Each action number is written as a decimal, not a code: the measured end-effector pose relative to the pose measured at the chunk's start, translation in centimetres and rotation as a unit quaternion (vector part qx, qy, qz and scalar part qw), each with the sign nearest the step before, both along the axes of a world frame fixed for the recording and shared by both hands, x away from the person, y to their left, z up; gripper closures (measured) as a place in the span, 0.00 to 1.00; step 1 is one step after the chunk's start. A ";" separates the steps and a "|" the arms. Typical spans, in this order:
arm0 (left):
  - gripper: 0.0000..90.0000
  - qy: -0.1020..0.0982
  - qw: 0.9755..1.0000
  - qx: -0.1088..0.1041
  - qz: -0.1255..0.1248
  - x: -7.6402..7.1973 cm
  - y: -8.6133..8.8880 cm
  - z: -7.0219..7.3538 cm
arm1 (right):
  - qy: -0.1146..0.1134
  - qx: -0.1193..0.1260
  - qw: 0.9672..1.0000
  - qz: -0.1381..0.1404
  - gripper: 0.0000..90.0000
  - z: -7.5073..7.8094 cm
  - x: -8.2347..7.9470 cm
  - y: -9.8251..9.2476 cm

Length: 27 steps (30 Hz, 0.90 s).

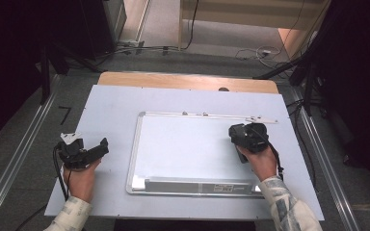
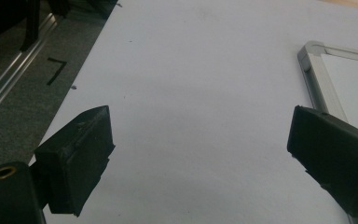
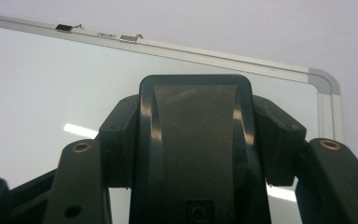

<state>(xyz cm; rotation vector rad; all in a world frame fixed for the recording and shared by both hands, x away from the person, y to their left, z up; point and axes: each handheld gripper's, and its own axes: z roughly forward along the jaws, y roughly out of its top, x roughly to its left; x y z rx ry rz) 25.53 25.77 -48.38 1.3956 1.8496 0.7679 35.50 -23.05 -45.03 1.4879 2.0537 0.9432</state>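
Firmly right gripper (image 3: 196, 154) clamps glossy black block (image 3: 196, 121) over aluminium-framed whiteboard (image 3: 326, 84).

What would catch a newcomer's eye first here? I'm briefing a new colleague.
The whiteboard lying flat in the middle of the pale table stands out first. Next comes the right hand-held gripper over the board's right side, clamped on a black eraser. The left hand-held gripper waits open, left of the board.
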 end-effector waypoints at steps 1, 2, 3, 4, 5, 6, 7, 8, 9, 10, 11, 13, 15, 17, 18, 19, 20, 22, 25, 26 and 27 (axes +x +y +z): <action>0.08 0.000 1.000 0.000 0.000 0.0 0.0 0.0 | -0.003 0.001 1.000 -0.001 0.43 0.0 -0.2 -0.2; 0.08 0.000 1.000 0.000 0.000 0.0 0.0 0.0 | -0.003 0.001 1.000 -0.002 0.43 0.0 -0.4 -0.3; 0.08 0.000 1.000 -0.001 0.000 0.0 0.0 0.0 | -0.003 0.001 1.000 -0.005 0.43 -0.1 -0.6 -0.3; 0.08 0.000 1.000 0.000 0.000 0.0 0.0 0.0 | -0.005 -0.001 1.000 -0.004 0.43 -0.1 -0.8 -0.4; 0.08 0.000 1.000 0.000 -0.001 0.0 0.0 0.0 | -0.005 -0.003 1.000 -0.005 0.43 -0.2 -1.0 -0.5; 0.08 0.000 1.000 -0.001 0.000 0.0 0.0 0.0 | -0.006 -0.004 1.000 -0.007 0.43 -0.3 -1.2 -0.5; 0.08 -0.001 1.000 -0.002 0.000 0.0 0.0 0.0 | -0.006 -0.003 1.000 -0.008 0.43 -0.3 -1.4 -0.7; 0.08 -0.001 1.000 -0.002 -0.001 0.0 0.1 0.0 | -0.005 -0.001 1.000 -0.009 0.43 -0.3 -1.6 -0.8; 0.08 0.000 1.000 -0.002 0.000 0.0 0.1 0.0 | -0.008 -0.002 1.000 -0.013 0.43 -0.3 -1.8 -1.0; 0.08 0.000 1.000 -0.002 0.000 0.0 0.1 0.0 | -0.009 -0.003 1.000 -0.016 0.43 -0.3 -2.0 -1.3; 0.08 0.000 1.000 -0.002 -0.002 0.0 0.1 0.0 | -0.008 -0.002 1.000 -0.021 0.43 -0.4 -2.2 -1.6; 0.08 -0.001 1.000 -0.003 -0.001 0.0 0.1 0.0 | -0.007 0.001 1.000 -0.030 0.43 -0.5 -2.7 -2.2; 0.08 0.000 1.000 -0.002 -0.002 0.0 0.1 0.0 | -0.006 0.000 0.999 -0.039 0.43 -0.7 -3.2 -2.8; 0.08 0.000 1.000 -0.001 -0.003 0.0 0.1 0.0 | -0.001 -0.002 0.999 -0.045 0.43 -0.9 -3.6 -3.2; 0.08 0.000 1.000 -0.001 -0.002 0.0 0.0 0.0 | 0.000 -0.004 0.999 -0.051 0.43 -1.1 -3.9 -3.4; 0.08 -0.002 1.000 -0.002 -0.001 0.0 0.0 0.0 | 0.003 -0.004 0.998 -0.055 0.43 -1.3 -4.1 -3.6; 0.08 -0.001 1.000 -0.001 -0.001 0.0 0.0 0.0 | 0.005 -0.003 0.998 -0.060 0.43 -1.5 -4.3 -3.8; 0.08 0.000 1.000 -0.001 -0.002 0.0 0.0 0.0 | 0.006 -0.006 0.998 -0.066 0.43 -1.8 -4.5 -4.0; 0.08 -0.001 1.000 -0.001 -0.001 0.0 0.0 0.0 | 0.008 -0.004 0.997 -0.076 0.43 -2.1 -4.8 -4.4; 0.08 -0.001 1.000 -0.002 0.000 0.0 0.0 0.1 | 0.007 -0.006 0.997 -0.079 0.43 -2.2 -4.8 -4.5; 0.08 -0.001 1.000 -0.002 0.000 0.0 0.0 0.1 | 0.009 -0.008 0.997 -0.081 0.43 -2.4 -4.9 -4.6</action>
